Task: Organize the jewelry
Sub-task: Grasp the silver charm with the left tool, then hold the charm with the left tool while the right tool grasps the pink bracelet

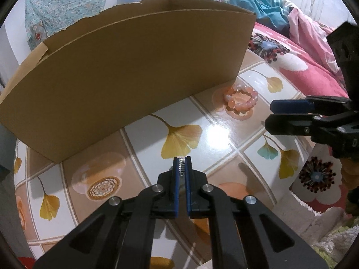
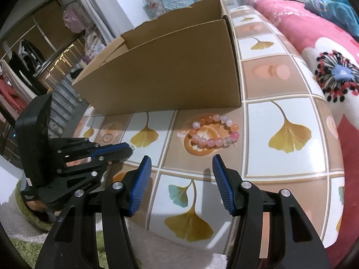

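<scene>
The left gripper is pinched on a small silvery piece, probably a ring or chain link, though it is too small to tell. The right gripper stands wide open and empty, aimed at the bead bracelet, which lies flat on the tiled table just beside the front wall of the cardboard box. Risks from here: the round beads may roll or squirt out of a shallow pinch, the bracelet could be shoved against the box, and the tiny held piece could slip from the left pads if they ease.
</scene>
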